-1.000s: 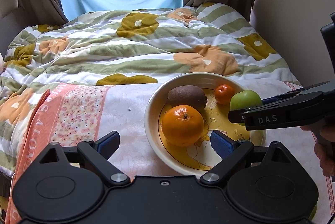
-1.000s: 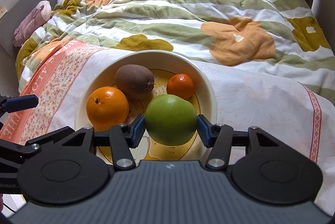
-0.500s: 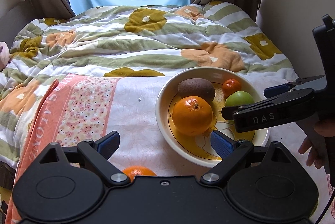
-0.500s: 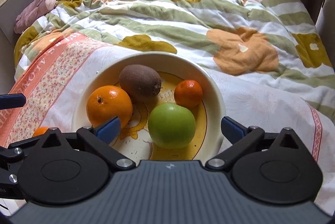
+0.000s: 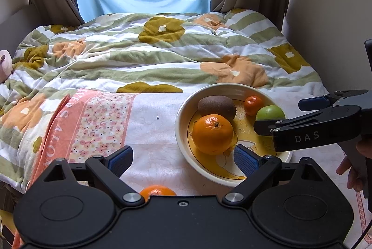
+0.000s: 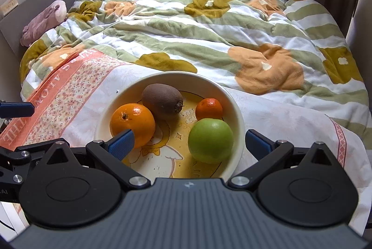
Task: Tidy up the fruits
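Green apple (image 6: 210, 141) lies in bowl (image 6: 237, 109) between spread fingers of right gripper (image 6: 188, 145), released. Stray orange (image 5: 157, 192) on bed just under empty, open left gripper (image 5: 183, 159). Judged next: left descends, grasps it.

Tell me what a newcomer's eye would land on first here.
First the cream bowl on the bed's cloth, holding a large orange, a kiwi, a small mandarin and a green apple. Then both open grippers, right gripper and left gripper, and a stray orange below the bowl.
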